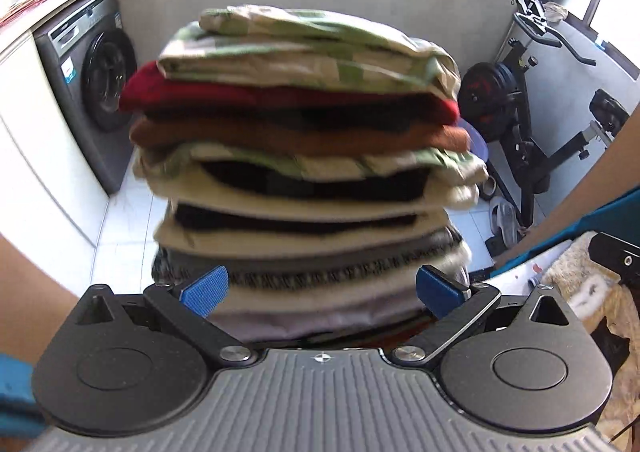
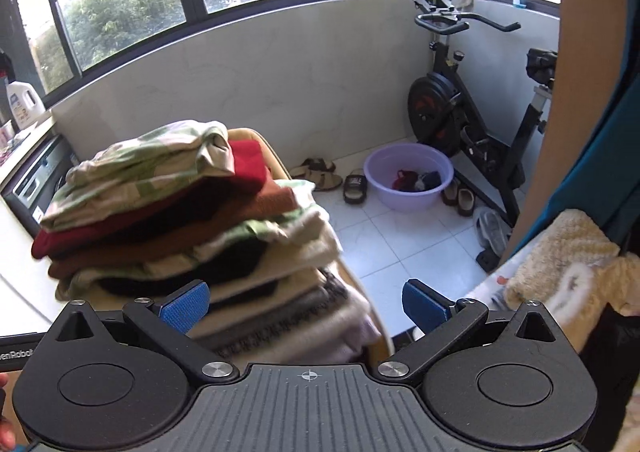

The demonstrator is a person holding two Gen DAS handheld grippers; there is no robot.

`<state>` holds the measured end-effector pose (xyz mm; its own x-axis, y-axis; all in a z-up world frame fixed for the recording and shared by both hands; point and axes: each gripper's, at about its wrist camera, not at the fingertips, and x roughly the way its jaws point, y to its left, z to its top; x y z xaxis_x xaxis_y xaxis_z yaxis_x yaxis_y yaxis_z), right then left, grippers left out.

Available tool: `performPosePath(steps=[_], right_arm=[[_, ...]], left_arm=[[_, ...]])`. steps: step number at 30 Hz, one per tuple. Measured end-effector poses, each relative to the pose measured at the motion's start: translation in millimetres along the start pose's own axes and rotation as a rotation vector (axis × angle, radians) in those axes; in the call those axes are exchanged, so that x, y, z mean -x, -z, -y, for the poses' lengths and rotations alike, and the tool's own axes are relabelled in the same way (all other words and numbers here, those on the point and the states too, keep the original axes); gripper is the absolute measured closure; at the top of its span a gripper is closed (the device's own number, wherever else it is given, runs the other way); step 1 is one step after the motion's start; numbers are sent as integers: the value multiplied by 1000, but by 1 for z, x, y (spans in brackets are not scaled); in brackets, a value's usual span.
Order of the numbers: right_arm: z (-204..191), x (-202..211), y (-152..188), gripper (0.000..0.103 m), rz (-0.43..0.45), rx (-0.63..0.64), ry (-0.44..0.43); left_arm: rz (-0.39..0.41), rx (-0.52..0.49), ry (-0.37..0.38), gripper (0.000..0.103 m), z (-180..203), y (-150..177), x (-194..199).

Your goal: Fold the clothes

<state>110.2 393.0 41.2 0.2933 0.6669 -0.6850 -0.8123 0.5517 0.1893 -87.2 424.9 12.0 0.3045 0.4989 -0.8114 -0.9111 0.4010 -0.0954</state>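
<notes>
White floor tiles and a grey half-wall under a row of windows frame our view — a laundry corner, with a washing machine (image 1: 94, 84) to one side and an exercise bike (image 2: 472, 108) to the other. Right before us stands the stack of folded clothes (image 1: 308, 156), on what looks like a tan chair (image 2: 276, 156); we judge it sits there to keep the finished pieces off the floor. We count roughly nine or ten layers, though blur makes the lower ones hard to separate: two green-and-cream pieces, one red, one rust brown, several cream and black, one grey knit, one pale piece at the bottom. Our left gripper (image 1: 320, 288) holds its blue pads wide apart, either side of the stack's base, gripping nothing. Our right gripper (image 2: 306, 308) is equally wide and empty, its left pad by the stack's edge. One lilac basin (image 2: 408, 176) on the floor holds a few small dark and red items. A fluffy cream garment (image 2: 568, 252) lies unfolded at our right — possibly still to be folded.
</notes>
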Motion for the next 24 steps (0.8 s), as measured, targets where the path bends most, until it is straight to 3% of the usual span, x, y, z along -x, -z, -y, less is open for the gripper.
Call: performPosePath(steps=[6, 12, 17, 22, 24], right_arm=[[46, 59, 35, 1, 20, 58, 2], [67, 99, 60, 1, 8, 54, -9], [68, 124, 89, 1, -3, 57, 16], [56, 148, 124, 1, -25, 24, 36], [48, 157, 136, 1, -32, 7, 51]], left_arm=[[8, -2, -16, 1, 38, 56, 41], [35, -14, -19, 0, 58, 96, 78], [-43, 18, -20, 1, 55, 119, 85], [-11, -91, -95, 1, 53, 143, 106], [-15, -110, -92, 1, 46, 152, 115]])
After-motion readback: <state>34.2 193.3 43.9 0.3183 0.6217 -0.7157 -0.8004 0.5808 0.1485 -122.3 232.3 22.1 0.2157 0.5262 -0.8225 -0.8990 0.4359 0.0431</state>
